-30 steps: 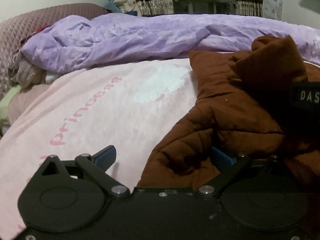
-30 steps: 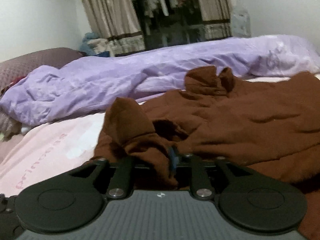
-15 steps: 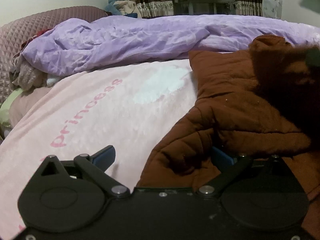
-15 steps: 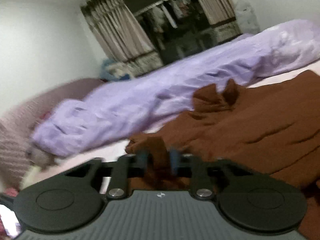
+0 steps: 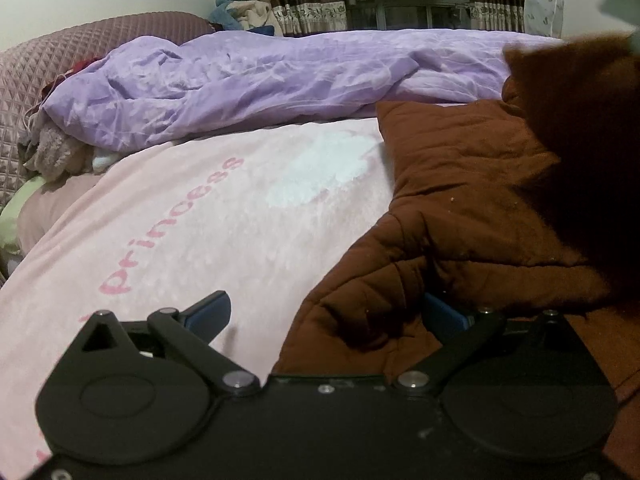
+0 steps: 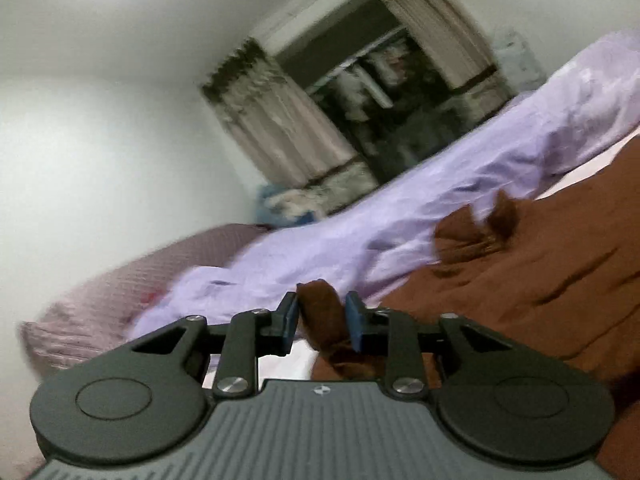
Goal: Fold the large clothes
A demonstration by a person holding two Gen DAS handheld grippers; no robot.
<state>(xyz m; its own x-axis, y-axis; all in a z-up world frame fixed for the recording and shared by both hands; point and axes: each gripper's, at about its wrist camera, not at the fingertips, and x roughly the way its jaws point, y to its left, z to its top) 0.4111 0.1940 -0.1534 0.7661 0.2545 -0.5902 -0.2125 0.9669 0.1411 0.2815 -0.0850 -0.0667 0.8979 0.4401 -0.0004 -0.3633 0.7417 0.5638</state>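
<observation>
My right gripper (image 6: pixel 322 320) is pinching a fold of the brown quilted jacket (image 5: pixel 472 208) lying on the pink blanket (image 5: pixel 200 220), my left gripper (image 5: pixel 326 312) is gaping over its hem, apparently ungripped, risking slippage and a skewed fold.
</observation>
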